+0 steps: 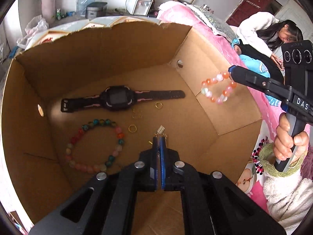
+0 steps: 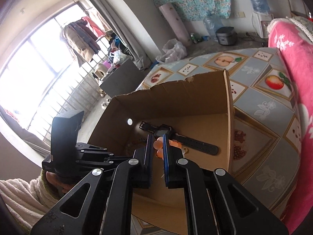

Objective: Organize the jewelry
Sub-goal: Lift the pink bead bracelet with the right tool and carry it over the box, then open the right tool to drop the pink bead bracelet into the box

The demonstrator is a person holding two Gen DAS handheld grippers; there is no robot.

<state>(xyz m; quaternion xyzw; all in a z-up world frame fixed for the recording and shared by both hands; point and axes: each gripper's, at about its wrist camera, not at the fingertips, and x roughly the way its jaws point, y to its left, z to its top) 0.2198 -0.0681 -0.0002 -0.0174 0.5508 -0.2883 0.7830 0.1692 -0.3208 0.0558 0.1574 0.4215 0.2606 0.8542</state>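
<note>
Jewelry box [image 1: 109, 45] | my right gripper [image 1: 230, 71] clamps orange bracelet [image 1: 217, 89] at 3 o'clock | left gripper [image 1: 159, 138] pinches gold earring [image 1: 160, 131] | risk: earring slips, snagging rings [image 1: 132, 127].

Over the open cardboard box [image 1: 109, 45] the left gripper [image 1: 159, 140] is clamped on a small gold earring [image 1: 160, 132] at its tips. On the box floor lie a black and pink watch [image 1: 119, 99], a multicoloured bead bracelet [image 1: 95, 145] and a few gold rings [image 1: 132, 127]. To the right, the right gripper [image 1: 231, 72] pinches an orange and white bead bracelet [image 1: 217, 88] that dangles by the box wall.
</note>
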